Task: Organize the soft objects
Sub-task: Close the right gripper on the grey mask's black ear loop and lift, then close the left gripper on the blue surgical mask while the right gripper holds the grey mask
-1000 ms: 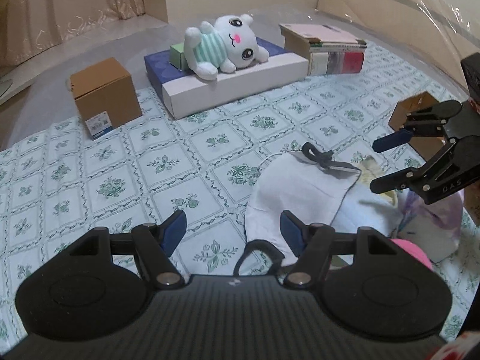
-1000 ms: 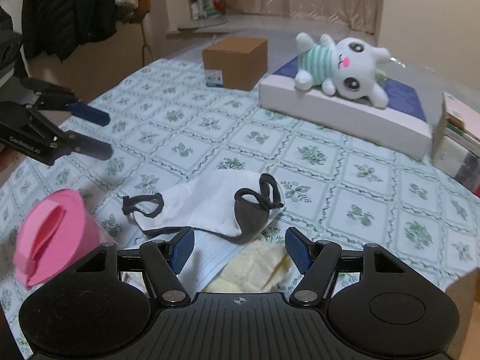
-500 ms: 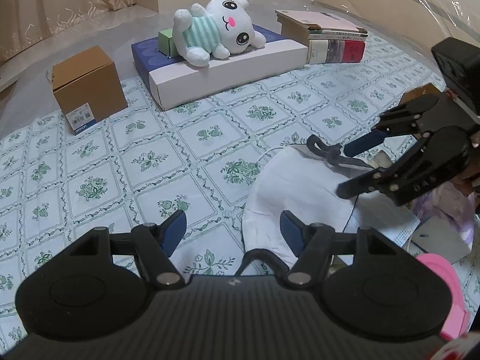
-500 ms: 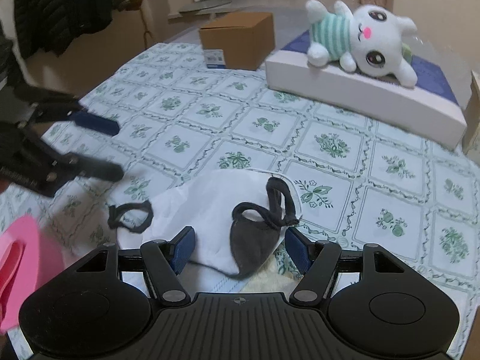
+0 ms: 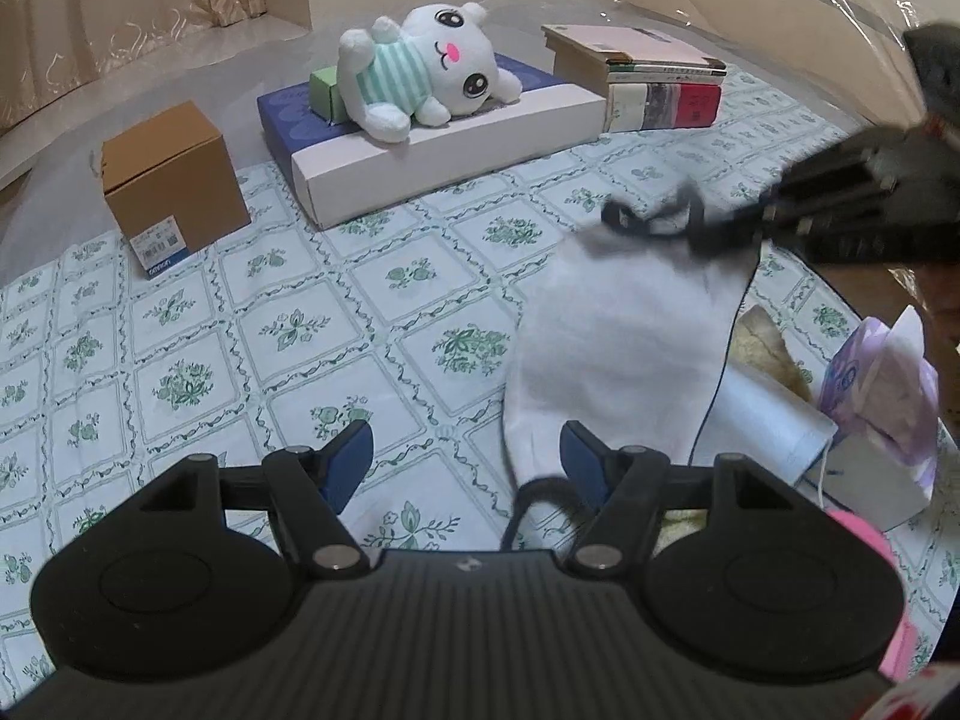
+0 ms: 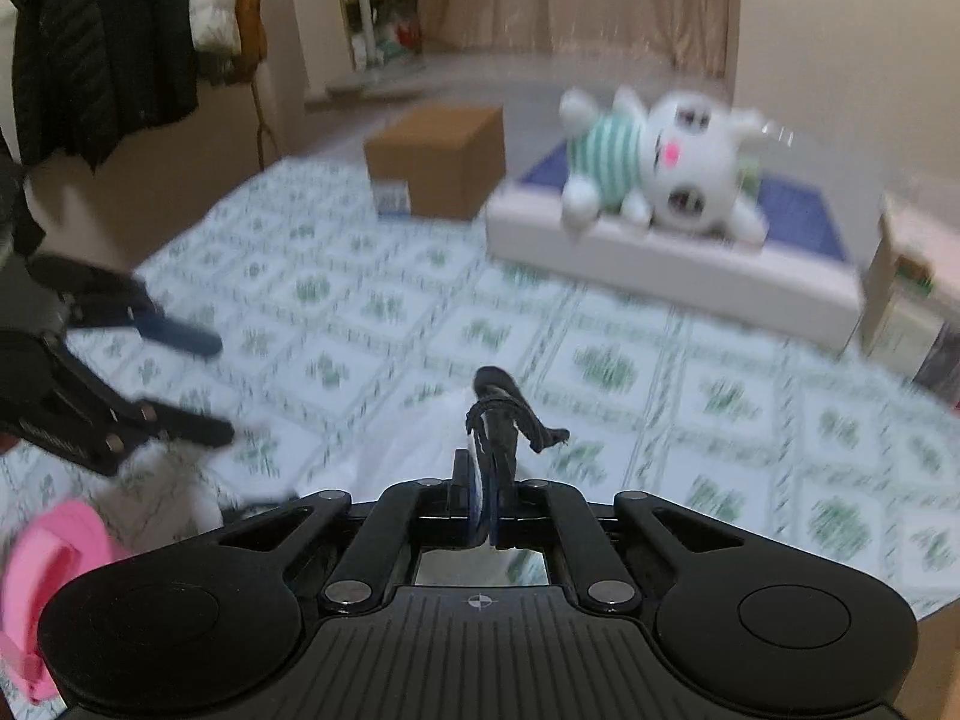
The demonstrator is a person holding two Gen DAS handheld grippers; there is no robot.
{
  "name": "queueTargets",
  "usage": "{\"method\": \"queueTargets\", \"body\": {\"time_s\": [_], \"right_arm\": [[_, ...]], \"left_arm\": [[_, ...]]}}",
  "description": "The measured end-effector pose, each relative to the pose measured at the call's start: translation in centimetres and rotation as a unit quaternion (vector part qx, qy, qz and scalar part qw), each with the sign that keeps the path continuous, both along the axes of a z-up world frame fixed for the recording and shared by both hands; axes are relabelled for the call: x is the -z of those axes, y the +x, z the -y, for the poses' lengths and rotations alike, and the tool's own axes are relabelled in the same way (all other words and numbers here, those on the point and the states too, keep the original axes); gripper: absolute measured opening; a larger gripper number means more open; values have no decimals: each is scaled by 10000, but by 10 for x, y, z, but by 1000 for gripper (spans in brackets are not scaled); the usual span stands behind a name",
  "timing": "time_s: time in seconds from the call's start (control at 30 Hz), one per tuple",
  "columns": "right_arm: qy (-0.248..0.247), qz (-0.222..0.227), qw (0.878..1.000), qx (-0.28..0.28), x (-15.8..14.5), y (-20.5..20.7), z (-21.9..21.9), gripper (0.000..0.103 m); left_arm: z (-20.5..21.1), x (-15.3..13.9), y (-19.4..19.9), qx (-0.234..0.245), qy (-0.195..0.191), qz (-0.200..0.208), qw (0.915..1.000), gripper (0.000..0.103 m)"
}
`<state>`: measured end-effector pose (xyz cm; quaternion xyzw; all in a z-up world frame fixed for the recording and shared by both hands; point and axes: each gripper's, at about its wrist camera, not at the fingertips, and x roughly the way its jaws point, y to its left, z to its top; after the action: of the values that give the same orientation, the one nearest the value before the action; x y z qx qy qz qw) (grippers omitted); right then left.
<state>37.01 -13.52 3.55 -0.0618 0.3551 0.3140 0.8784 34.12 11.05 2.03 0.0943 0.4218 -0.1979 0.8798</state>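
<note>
A white cloth face mask (image 5: 624,348) with black ear loops hangs from my right gripper (image 5: 738,225), which is shut on its black loop end and lifts it off the tablecloth. In the right wrist view the right gripper (image 6: 487,474) pinches the mask's black loop (image 6: 501,402). My left gripper (image 5: 465,465) is open and empty, low over the cloth, next to the mask's lower end. The left gripper (image 6: 198,387) also shows open at the left of the right wrist view. A white plush rabbit (image 5: 432,69) in a striped shirt lies on a flat box.
A brown carton (image 5: 171,180) stands at left. The flat blue-and-white box (image 5: 444,144) and stacked books (image 5: 654,81) are at the back. A pale blue mask (image 5: 768,426), yellow cloth (image 5: 765,348), purple tissue pack (image 5: 882,396) and pink item (image 6: 57,564) lie at right.
My right gripper closed on the mask's black loop end and raised it, so the mask now hangs stretched. The left gripper stayed open and barely moved.
</note>
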Motion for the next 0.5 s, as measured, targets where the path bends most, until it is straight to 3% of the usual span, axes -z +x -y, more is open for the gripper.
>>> {"method": "queueTargets", "body": {"time_s": [0.3, 0.5], "right_arm": [[244, 1025, 9936, 408, -64, -12, 31, 3], [457, 1370, 9863, 792, -85, -15, 64, 3]], "left_arm": [[25, -15, 2, 232, 11, 29, 9997, 66], [50, -20, 8, 477, 67, 55, 9988, 66]]}}
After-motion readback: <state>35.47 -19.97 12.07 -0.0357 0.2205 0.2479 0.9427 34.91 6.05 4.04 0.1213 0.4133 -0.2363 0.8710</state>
